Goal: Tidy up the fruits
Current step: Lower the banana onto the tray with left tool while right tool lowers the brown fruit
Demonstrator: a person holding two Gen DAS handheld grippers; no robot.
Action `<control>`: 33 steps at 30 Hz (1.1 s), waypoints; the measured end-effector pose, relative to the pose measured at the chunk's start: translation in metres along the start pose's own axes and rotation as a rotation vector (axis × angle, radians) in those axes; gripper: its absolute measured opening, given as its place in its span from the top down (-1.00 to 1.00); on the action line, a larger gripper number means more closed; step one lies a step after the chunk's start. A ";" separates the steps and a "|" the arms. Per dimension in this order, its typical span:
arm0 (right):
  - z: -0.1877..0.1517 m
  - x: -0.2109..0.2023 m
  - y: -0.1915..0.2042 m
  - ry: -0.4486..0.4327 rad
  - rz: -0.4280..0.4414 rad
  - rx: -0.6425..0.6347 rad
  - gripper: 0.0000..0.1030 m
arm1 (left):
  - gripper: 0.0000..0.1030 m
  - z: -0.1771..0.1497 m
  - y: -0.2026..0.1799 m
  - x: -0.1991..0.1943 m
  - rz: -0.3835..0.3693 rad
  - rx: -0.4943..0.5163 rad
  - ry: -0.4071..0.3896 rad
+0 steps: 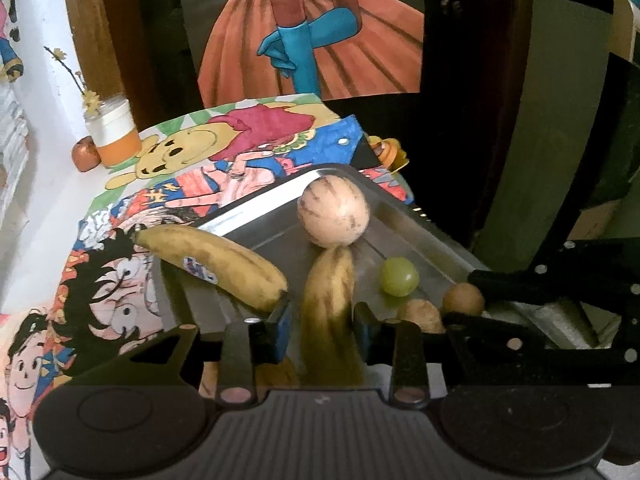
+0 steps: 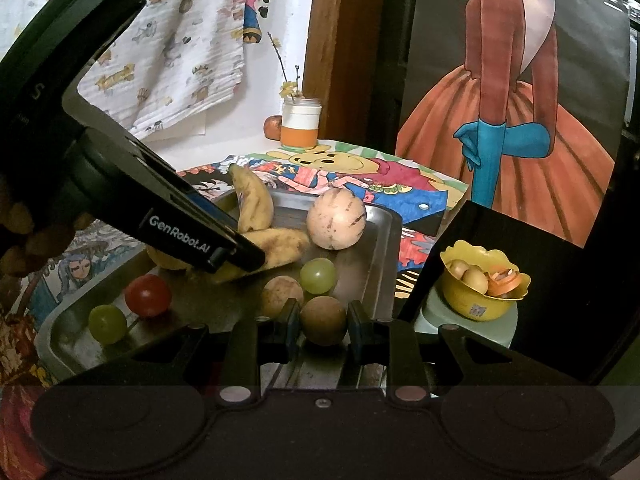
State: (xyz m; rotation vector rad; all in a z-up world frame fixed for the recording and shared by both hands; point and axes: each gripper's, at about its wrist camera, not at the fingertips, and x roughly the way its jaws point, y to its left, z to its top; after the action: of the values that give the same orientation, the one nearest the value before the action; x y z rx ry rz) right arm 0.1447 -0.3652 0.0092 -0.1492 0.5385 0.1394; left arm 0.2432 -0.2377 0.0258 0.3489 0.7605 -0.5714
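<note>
A metal tray [image 1: 432, 236] lies on a table covered in cartoon drawings. Two bananas are in it; one [image 1: 328, 300] runs between my left gripper's [image 1: 324, 320] blue pads, with a thin gap at the left pad, so that gripper is open. The other banana [image 1: 216, 264] leans on the tray's left rim. A pale round fruit [image 1: 333, 210] touches the first banana's far tip. My right gripper [image 2: 324, 320] is shut on a small brown round fruit [image 2: 323, 316] at the tray's near right corner. A second brown fruit [image 2: 282, 294] and a green grape [image 2: 318, 275] lie just beyond it.
A red tomato [image 2: 148, 295] and another green grape [image 2: 107, 324] sit at the tray's near left. A yellow bowl [image 2: 472, 306] holding brown fruits stands right of the table on a pale stand. A white and orange jar [image 2: 300, 126] stands at the back by the wall.
</note>
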 end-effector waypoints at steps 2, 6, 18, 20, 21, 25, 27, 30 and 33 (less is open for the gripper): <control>0.000 0.000 0.001 -0.001 -0.003 -0.005 0.46 | 0.25 0.000 0.001 0.000 0.002 -0.001 0.002; 0.000 0.000 0.001 -0.002 -0.004 -0.007 0.45 | 0.23 0.000 0.001 -0.001 -0.005 -0.006 0.001; 0.000 -0.004 0.002 -0.017 -0.014 -0.006 0.34 | -0.09 0.000 0.000 -0.004 -0.024 -0.011 -0.009; -0.001 -0.005 0.002 -0.020 -0.015 -0.004 0.27 | -0.18 0.000 -0.001 -0.006 -0.022 -0.007 -0.014; -0.001 -0.006 0.002 -0.021 -0.017 -0.003 0.23 | -0.25 0.000 -0.001 -0.008 -0.020 -0.005 -0.018; -0.001 -0.009 0.002 -0.028 -0.024 0.005 0.09 | -0.48 0.002 -0.002 -0.015 -0.008 0.001 -0.044; -0.001 -0.010 0.002 -0.032 -0.027 0.010 -0.01 | -0.73 0.003 -0.002 -0.018 0.003 0.002 -0.058; -0.001 -0.012 0.003 -0.036 -0.031 0.015 -0.13 | -0.86 0.005 -0.002 -0.024 0.022 0.008 -0.080; -0.001 -0.013 0.004 -0.044 -0.035 0.022 -0.26 | -0.97 0.006 -0.001 -0.029 0.033 0.005 -0.100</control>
State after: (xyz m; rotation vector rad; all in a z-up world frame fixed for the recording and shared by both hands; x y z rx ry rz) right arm 0.1322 -0.3627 0.0150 -0.1339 0.4937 0.1028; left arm 0.2290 -0.2311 0.0505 0.3346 0.6564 -0.5557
